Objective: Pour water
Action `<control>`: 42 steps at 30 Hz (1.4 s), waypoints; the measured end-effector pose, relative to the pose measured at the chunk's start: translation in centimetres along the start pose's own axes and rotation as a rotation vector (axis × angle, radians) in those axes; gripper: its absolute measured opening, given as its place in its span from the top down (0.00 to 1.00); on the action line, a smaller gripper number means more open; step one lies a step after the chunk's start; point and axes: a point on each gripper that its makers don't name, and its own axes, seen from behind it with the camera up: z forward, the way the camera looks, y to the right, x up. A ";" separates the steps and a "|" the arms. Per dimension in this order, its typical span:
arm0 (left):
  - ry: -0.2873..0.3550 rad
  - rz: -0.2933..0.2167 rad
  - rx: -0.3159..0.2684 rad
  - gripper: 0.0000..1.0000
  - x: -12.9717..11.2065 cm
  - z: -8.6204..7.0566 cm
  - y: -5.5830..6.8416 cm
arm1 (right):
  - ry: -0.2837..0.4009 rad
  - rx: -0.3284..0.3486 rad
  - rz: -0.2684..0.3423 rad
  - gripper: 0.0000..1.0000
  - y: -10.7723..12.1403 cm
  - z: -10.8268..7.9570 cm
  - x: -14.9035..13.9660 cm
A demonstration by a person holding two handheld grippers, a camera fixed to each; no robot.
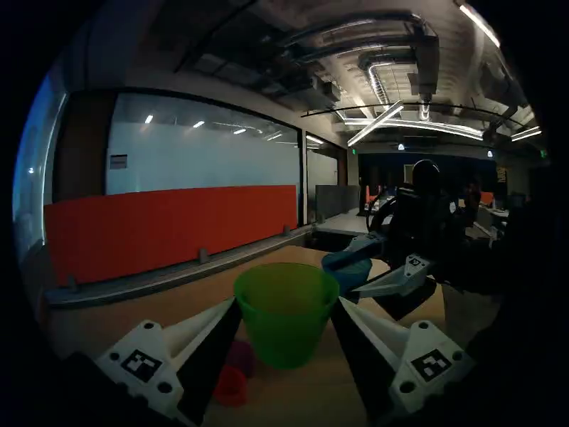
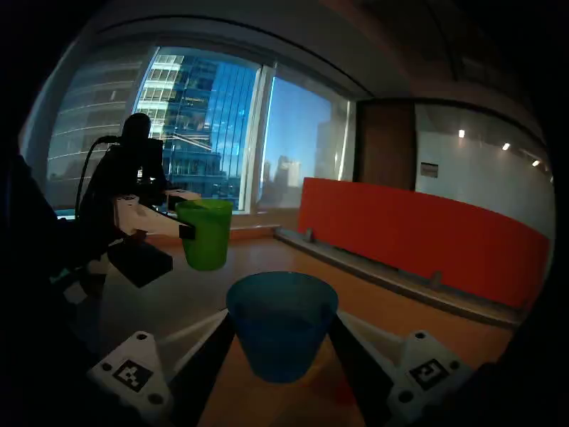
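OK, both cups are up off the bench (image 1: 178, 304), pour not started.
Left tongs (image 1: 284, 306) clamp the green cup (image 1: 286, 317) and right tongs (image 2: 281, 314) clamp the blue cup (image 2: 282, 327). Both cups are upright, blue one near the green cup, rims apart. Risk: tapered smooth plastic, so a cup could slip or rotate between the tongs when tipped. Misaligned rims would put water on the bench. Green cup looks translucent; can't read the water level in either.
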 end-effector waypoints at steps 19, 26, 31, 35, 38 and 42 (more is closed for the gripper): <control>0.008 -0.015 -0.003 0.14 -0.3 0.3 -0.4 | 0.019 -0.009 0.004 0.11 0.6 0.5 0.8; -0.004 -0.026 -0.011 0.14 -1.4 0.5 0.0 | 0.032 0.000 0.015 0.11 0.7 1.0 1.8; -0.009 -0.026 -0.012 0.14 -2.1 0.5 0.0 | 0.041 0.012 0.012 0.11 0.8 1.4 2.6; -0.013 -0.025 -0.011 0.14 -2.6 0.4 0.0 | 0.044 0.017 0.005 0.11 0.9 1.7 3.3; -0.015 -0.026 -0.010 0.14 -2.9 0.4 0.0 | 0.046 0.021 -0.002 0.11 1.1 1.9 3.8; -0.016 -0.026 -0.009 0.14 -3.2 0.4 0.1 | 0.052 0.026 -0.007 0.11 1.2 2.3 4.5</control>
